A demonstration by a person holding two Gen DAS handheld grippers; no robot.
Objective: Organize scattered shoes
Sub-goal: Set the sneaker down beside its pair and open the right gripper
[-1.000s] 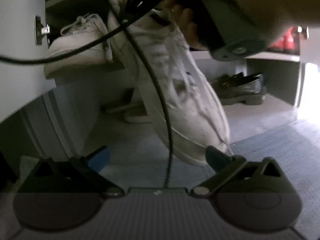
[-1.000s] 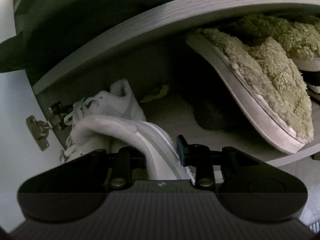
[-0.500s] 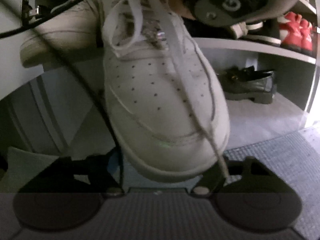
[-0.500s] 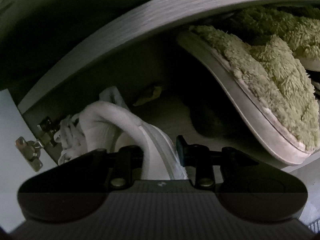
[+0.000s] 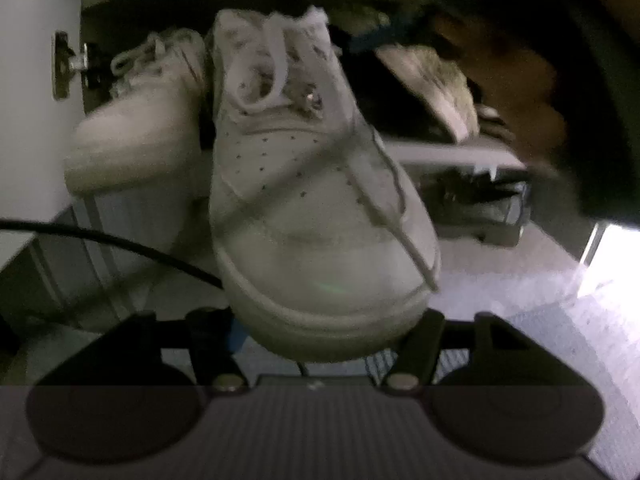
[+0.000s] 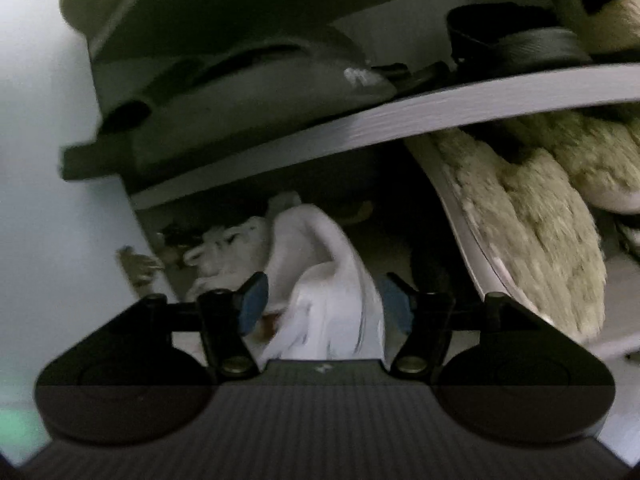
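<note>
Two white sneakers sit at the left end of the cupboard's middle shelf [image 5: 452, 156]. The far sneaker [image 5: 140, 120] rests against the left wall beside the door hinge [image 5: 66, 65]. The near sneaker [image 5: 312, 200] is just to its right, toe hanging out over the shelf edge toward you, a loose lace trailing down its right side. Your left tongs [image 5: 320, 332] have just been closing; their fingers stand on either side of that toe, but blur hides whether the pads press it. Your right tongs [image 6: 324, 304] have just been opening; they stand apart at the sneaker's heel [image 6: 328, 280], the blue pads [image 6: 252, 304] clear of it. Farther right, fuzzy green slippers [image 6: 540, 248] lean on the same shelf. Dark shoes [image 5: 480, 204] sit on the cupboard floor below, and a black sandal [image 6: 520, 48] lies on the shelf above.
</note>
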